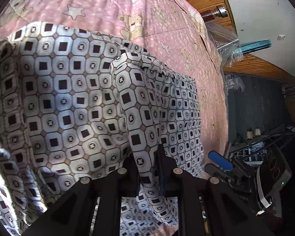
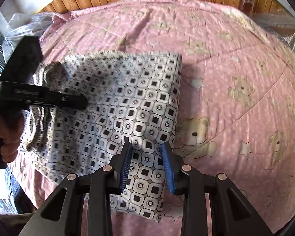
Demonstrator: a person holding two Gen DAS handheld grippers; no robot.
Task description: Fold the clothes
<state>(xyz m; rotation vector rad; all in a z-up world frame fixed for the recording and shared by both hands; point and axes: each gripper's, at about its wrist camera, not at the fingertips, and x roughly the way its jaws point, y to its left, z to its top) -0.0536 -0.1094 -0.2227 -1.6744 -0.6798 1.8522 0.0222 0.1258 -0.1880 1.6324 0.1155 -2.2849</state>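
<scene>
**Mid-fold hold: one edge lifted, one edge released**

Garment (image 2: 139,106): thin white woven cloth printed with brown squares and ringed octagons, lying on a pink quilted bedspread (image 2: 236,63) with teddy-bear and star print. Straight right edge already formed, running top to bottom in the right wrist view; bulk spread flat, left portion bunched and raised.

Left gripper (image 1: 147,169): black two-finger tool, pressed together on a raised ridge of the cloth. Fabric pulled up into a tent between the fingers, draping down both sides. Likely reason for the hold: lifting the left portion clear of the bedspread so as to carry it over the flat part without dragging. Same tool visible in the right wrist view at far left, gripped by a hand (image 2: 7,135).

Right gripper (image 2: 147,165): blue ribbed pads (image 2: 168,169) spread apart, poised over the near corner of the garment, nothing pinched. Contact with the cloth not determinable. Probable purpose: ready to pin or regrip the near edge while the left side travels.

Fold judged partly complete.

Risk: thin cloth slipping from the pinch.
</scene>
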